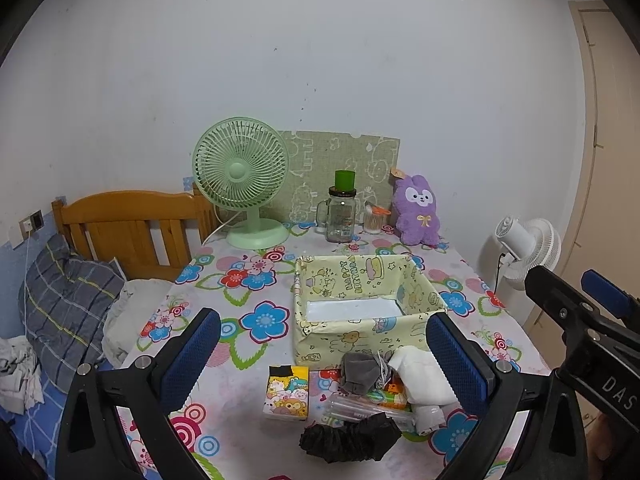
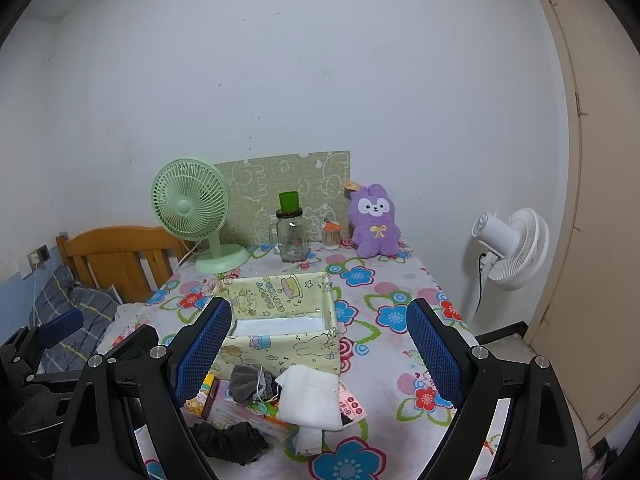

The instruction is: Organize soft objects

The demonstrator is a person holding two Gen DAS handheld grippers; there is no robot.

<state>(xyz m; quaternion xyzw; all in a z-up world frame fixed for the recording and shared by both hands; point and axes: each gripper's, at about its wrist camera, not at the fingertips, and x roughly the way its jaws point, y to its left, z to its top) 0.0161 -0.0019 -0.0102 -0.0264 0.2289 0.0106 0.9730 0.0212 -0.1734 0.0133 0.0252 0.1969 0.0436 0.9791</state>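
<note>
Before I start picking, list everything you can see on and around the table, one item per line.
Storage box: 1, pale yellow cartoon print, table centre, open, nothing visible inside.
Grey sock: 1, just in front of the box.
White cloth: 1, beside the grey sock.
Black cloth: 1, nearest table edge.
Tissue pack: 1, cartoon print, left of the pile.
Clear packets: count unclear, under the cloths.
Plush rabbit: 1, purple, back right.
Glass jar: 1, green cup on top, back centre.
Desk fan: 1, green, back left.
Standing fan: 1, white, right of the table.
Left gripper: fingers open.
Right gripper: fingers open.
</note>
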